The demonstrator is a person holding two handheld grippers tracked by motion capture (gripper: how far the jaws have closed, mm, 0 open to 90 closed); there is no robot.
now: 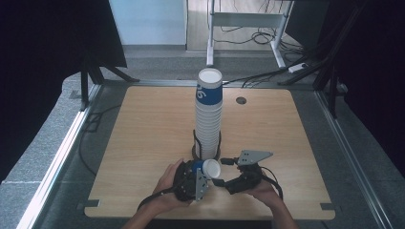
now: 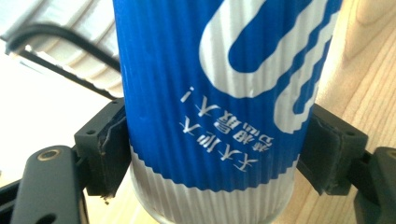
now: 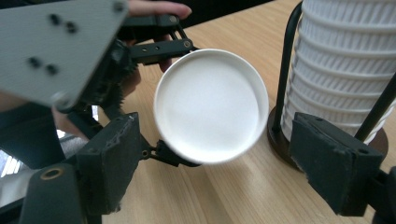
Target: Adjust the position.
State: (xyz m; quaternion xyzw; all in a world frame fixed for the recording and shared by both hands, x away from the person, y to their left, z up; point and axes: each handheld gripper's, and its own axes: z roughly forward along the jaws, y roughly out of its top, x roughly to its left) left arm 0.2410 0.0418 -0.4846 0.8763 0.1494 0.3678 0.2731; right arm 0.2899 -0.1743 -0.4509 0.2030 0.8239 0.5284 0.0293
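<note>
Grey carpeted floor (image 1: 157, 67), white desk frame (image 1: 248, 21) beyond. Wooden table (image 1: 148, 138). Cup stack (image 1: 208, 114) in black wire holder (image 1: 207, 148), centre. Left gripper (image 1: 203, 172) clamped on blue paper cup (image 1: 206, 167), lying sideways near table's front. Right gripper (image 1: 224, 171): jaws apart, empty, facing cup's mouth.

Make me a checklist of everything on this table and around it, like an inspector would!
Surface: wooden table, bare around the work, with a small round hole near the far edge.
Job's things: blue and white ribbed paper cup, lying sideways; tall stack of cups upright in a black wire holder.
Clutter: nothing seen.
Grippers: left gripper clamped on the cup's sides; right gripper open, facing the cup's white end, not touching it.
Cables: one trails from each gripper; more lie on the floor behind.
Surroundings: grey carpet, white desk legs, dark curtains at both sides.
</note>
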